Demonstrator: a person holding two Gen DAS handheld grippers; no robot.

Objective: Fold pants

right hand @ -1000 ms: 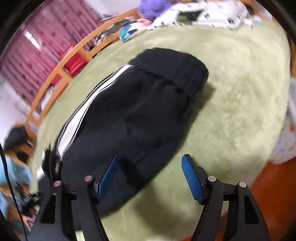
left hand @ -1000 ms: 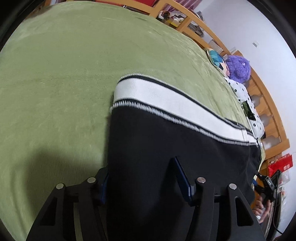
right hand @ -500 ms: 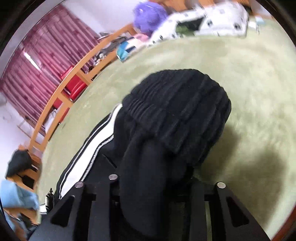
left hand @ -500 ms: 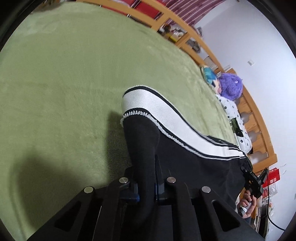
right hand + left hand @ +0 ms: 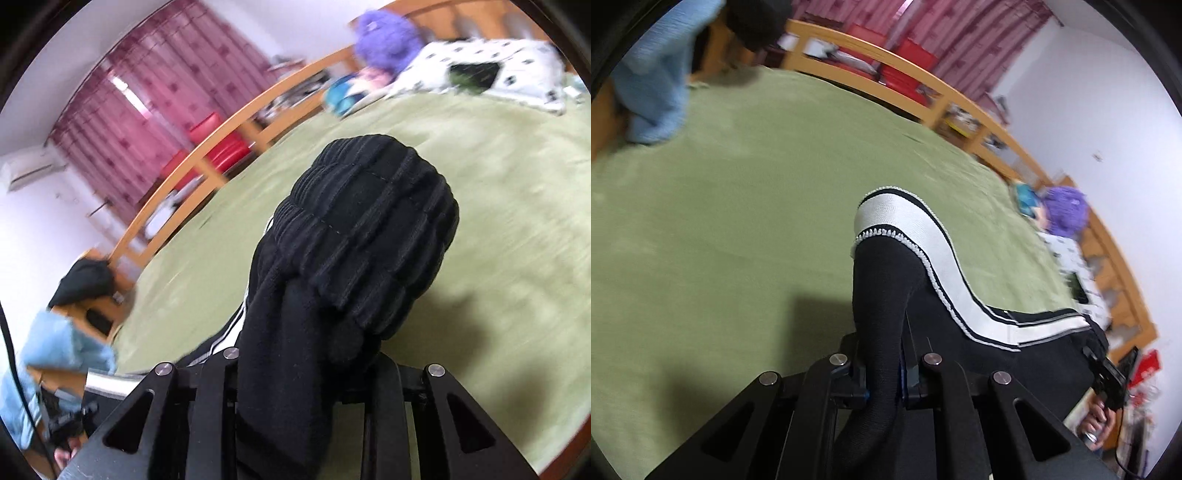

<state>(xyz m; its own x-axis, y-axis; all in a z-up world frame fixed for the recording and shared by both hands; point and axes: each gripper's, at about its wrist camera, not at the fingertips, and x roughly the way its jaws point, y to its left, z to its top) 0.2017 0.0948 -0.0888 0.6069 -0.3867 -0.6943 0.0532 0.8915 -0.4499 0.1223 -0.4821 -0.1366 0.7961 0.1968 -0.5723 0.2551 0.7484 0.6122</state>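
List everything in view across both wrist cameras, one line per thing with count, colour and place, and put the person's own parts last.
pants: one pair, black with a white side stripe, lifted off the blanket; ribbed waistband bunched above the right gripper
blanket: one, green, covering the bed
bed rail: one, light wood, along the far edge
curtain: one, dark pink, behind the rail
red boxes: blurred, count unclear, beyond the rail
plush: one, purple, far corner
spotted cloth: one, white with black dots, beside the plush
light blue cloth: one, hanging at the bed's end
left gripper: one, black, shut on pants
right gripper: one, black, shut on pants
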